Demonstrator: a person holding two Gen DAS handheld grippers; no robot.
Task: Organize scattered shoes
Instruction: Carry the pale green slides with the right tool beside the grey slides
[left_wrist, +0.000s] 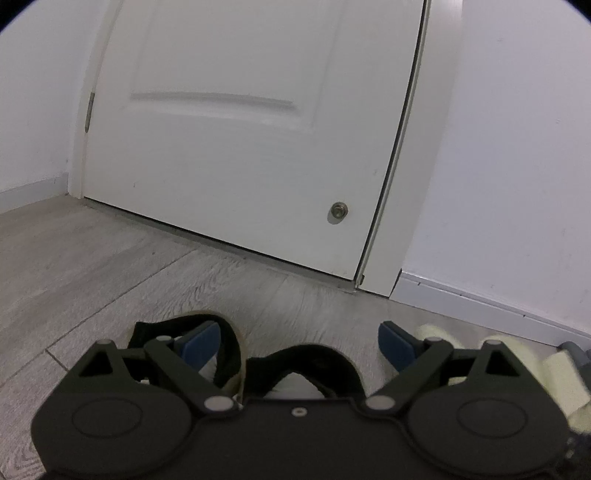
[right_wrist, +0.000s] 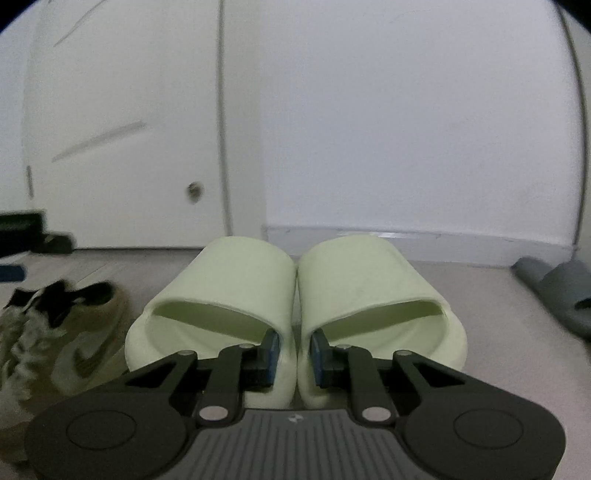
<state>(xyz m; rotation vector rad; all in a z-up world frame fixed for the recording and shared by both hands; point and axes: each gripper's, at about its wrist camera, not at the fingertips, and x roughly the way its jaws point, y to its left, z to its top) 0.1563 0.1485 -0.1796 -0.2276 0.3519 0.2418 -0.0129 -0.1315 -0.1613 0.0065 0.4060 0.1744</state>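
Grey wood floor, right tool pinching paired green slides, left tool spread over sneakers.

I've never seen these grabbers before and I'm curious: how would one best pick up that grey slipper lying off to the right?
Probably by the strap of the grey slipper. The strap arches over the sole and leaves a gap that a finger can slip into from its open end, which faces the near right, with the other finger on top. The sole looks too broad and flat to pinch.
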